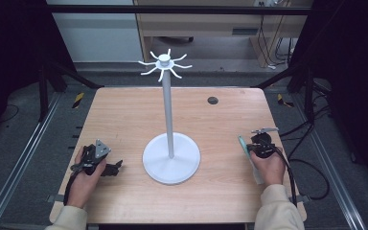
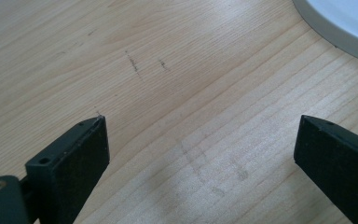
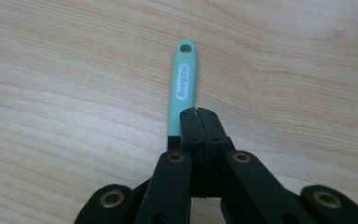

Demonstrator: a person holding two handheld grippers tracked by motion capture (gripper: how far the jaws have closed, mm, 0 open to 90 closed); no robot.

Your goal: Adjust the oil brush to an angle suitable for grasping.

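Right gripper [image 3: 199, 112] fingers clamped on slim teal plastic utensil handle [image 3: 182, 79] lying on wooden counter [image 3: 307, 70]; light, stiff, slippery, so grip mid-handle. Left gripper [image 2: 200, 135] fingers wide, empty.

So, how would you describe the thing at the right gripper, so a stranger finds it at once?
Start at the white hook stand in the middle of the wooden table, then go to the table's right edge. There the right gripper, jaws shut, sits over a slim utensil handle. It is mint green, with a hanging hole at its tip.
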